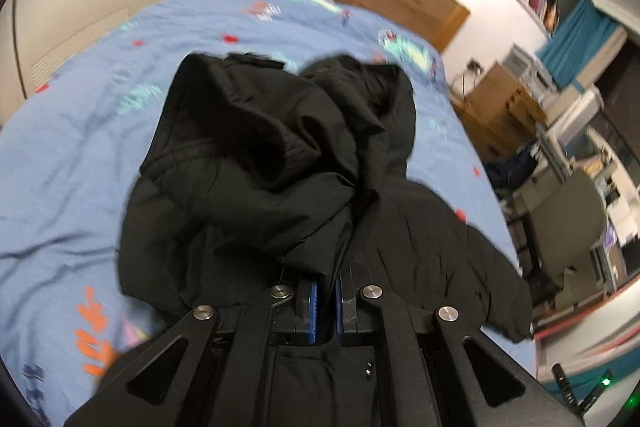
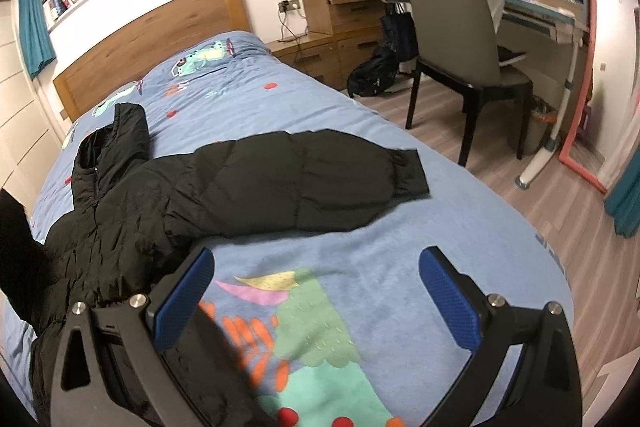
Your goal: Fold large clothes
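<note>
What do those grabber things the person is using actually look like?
Both are black linkage frames with triangular cut-outs and silver round bolts. The left gripper and right gripper each end in two fingers faced with textured blue pads.

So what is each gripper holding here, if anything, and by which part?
The left gripper is shut on black jacket fabric; which part cannot be told. The right gripper is open and holds nothing.
</note>
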